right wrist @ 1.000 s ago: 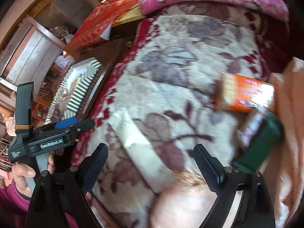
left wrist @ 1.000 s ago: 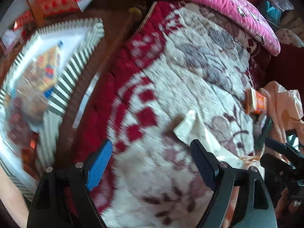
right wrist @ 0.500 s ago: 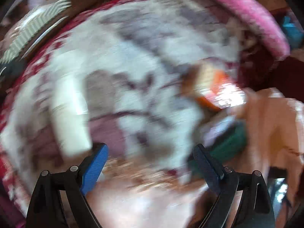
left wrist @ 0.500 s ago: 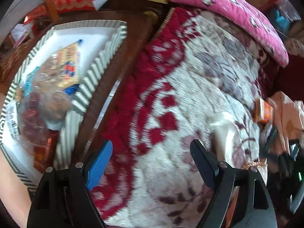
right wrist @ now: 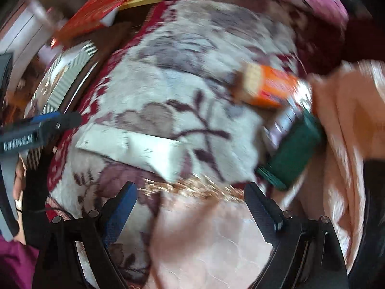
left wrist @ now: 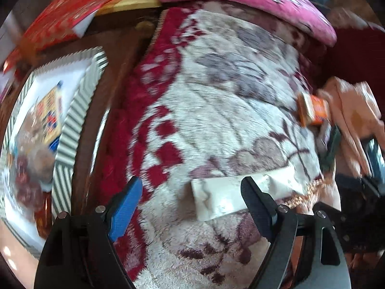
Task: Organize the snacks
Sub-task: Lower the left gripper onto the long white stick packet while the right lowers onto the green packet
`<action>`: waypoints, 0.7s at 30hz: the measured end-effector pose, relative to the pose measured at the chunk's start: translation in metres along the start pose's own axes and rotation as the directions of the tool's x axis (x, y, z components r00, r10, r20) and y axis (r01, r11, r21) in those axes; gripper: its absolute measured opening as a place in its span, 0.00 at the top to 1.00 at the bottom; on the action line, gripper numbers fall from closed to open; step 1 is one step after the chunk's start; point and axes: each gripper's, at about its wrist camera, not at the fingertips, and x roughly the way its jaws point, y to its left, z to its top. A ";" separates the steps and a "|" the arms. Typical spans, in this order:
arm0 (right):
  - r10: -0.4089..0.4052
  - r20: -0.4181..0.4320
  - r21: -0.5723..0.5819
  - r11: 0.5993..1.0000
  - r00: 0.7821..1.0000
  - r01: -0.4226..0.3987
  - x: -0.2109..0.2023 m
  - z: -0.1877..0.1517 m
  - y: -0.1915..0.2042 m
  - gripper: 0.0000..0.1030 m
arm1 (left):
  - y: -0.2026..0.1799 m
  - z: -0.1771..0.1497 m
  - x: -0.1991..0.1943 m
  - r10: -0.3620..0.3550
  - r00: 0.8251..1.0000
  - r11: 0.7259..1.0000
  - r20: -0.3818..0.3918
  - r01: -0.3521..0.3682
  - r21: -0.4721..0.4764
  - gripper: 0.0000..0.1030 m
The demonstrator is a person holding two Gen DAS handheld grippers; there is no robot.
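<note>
Floral blanket (left wrist: 216, 125) bearing white packet (left wrist: 216, 197) near its front edge, awaiting collection. Left gripper (left wrist: 190, 192) and right gripper (right wrist: 190, 197) are hovering with jaws apart, gripping nothing.

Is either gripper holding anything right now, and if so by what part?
Nothing is held. Left gripper and right gripper both have open, empty jaws above the blanket.

A home, likely a bedroom or sitting room: a plush floral blanket (left wrist: 216, 125), a pink quilted cushion (left wrist: 252, 2) at its far edge, wooden furniture (left wrist: 113, 55) alongside.
</note>
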 end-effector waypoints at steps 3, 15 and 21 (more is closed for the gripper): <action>-0.018 -0.032 -0.088 0.996 0.999 0.015 0.006 0.004 0.017 0.10 | -0.002 0.000 -0.001 0.002 1.000 0.999 0.002 -0.002 0.037 0.19; -0.097 0.000 -0.124 0.988 0.995 0.096 0.025 0.036 0.037 0.10 | -0.006 -0.007 -0.007 0.024 1.000 0.985 0.001 -0.024 0.173 0.19; -0.021 0.049 0.049 0.999 0.999 0.018 -0.007 0.007 -0.005 0.10 | -0.037 -0.007 0.012 -0.012 0.999 0.977 -0.034 0.019 0.211 0.19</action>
